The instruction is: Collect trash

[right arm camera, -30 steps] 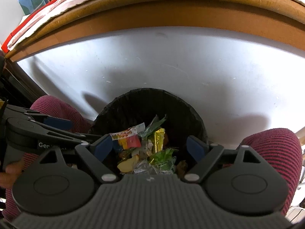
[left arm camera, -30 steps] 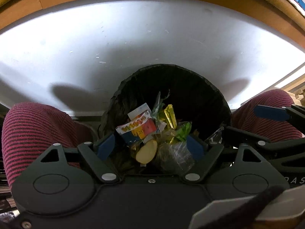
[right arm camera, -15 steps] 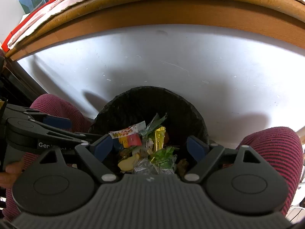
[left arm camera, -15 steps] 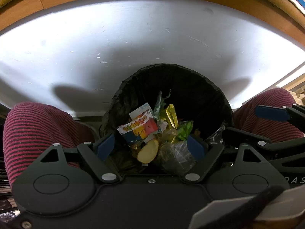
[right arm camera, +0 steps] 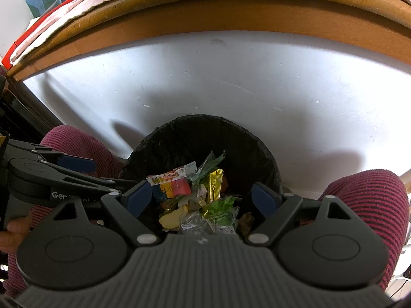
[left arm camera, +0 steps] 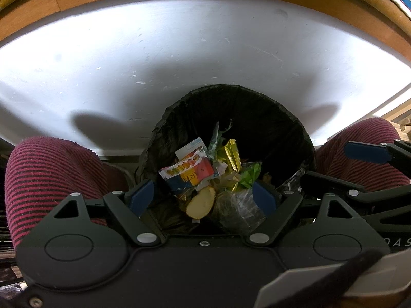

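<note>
Below, round black-lined bin (left arm camera: 269,133) holds crinkled foil wrappers (left arm camera: 232,154).

A person is sitting with both knees, in red-and-black striped trousers, spread apart: the left knee (left arm camera: 51,179) and the right knee (right arm camera: 367,205). The left gripper (left arm camera: 203,195) is pointing steeply downward between them, its jaws standing wide apart with nothing pinched between the blue pads (left arm camera: 141,196). The right gripper (right arm camera: 201,196) is pointing down beside it, jaws likewise spread and gripping nothing. Part of the left hand (right arm camera: 15,233) is showing at the edge of the right wrist view, wrapped around its gripper's handle.
</note>
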The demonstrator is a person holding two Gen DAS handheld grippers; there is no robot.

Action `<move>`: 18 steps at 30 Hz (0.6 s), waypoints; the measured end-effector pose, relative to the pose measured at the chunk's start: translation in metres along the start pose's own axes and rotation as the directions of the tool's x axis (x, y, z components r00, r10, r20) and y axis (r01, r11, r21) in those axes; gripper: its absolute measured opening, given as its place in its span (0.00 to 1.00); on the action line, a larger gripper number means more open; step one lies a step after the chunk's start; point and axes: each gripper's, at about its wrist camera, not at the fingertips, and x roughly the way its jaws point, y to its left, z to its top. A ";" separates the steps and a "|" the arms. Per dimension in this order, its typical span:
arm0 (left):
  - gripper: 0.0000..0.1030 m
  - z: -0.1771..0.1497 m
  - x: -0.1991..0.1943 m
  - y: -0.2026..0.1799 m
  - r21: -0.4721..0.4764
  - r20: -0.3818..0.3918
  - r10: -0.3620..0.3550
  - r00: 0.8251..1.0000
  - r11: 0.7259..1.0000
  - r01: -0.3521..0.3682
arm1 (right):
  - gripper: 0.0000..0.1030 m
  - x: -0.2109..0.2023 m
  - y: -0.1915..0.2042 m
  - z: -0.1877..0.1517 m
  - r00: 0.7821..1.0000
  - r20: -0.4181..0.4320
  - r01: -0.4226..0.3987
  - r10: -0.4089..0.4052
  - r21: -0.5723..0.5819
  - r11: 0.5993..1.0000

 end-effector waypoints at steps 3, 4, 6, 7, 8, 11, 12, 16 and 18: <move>0.81 0.000 0.000 0.001 -0.001 0.000 0.000 1.000 1.000 0.000 | 0.89 0.000 0.000 0.000 1.000 0.000 0.000 0.000 0.000 1.000; 0.81 0.000 0.000 0.000 -0.001 -0.001 0.000 1.000 1.000 0.000 | 0.89 0.000 0.000 0.000 1.000 0.000 0.000 0.000 0.000 1.000; 0.81 0.000 0.000 0.000 0.000 -0.001 0.000 1.000 1.000 0.000 | 0.89 0.000 0.000 0.000 1.000 0.000 0.000 0.000 0.000 1.000; 0.81 0.000 0.000 0.000 -0.001 -0.001 0.000 1.000 1.000 0.000 | 0.89 0.000 0.000 0.000 1.000 0.000 0.000 0.000 0.000 1.000; 0.81 0.000 0.000 0.000 -0.001 -0.001 0.000 1.000 1.000 0.000 | 0.89 0.000 0.000 0.000 1.000 0.000 0.000 0.000 0.000 1.000; 0.81 -0.001 0.000 0.001 -0.008 -0.002 -0.005 1.000 1.000 0.005 | 0.89 0.000 -0.001 0.001 1.000 0.000 0.000 0.000 0.000 1.000; 0.81 -0.001 0.000 0.001 -0.008 -0.001 -0.007 1.000 1.000 0.007 | 0.89 0.000 -0.001 0.001 1.000 0.000 -0.001 0.001 0.000 1.000; 0.81 -0.002 0.000 0.001 -0.013 0.006 -0.014 1.000 1.000 0.014 | 0.89 0.000 0.000 -0.001 1.000 0.001 -0.003 0.003 0.002 1.000; 0.81 -0.002 -0.001 0.000 -0.011 0.016 -0.019 1.000 1.000 0.019 | 0.89 0.000 0.001 -0.002 1.000 0.003 -0.003 0.003 0.003 1.000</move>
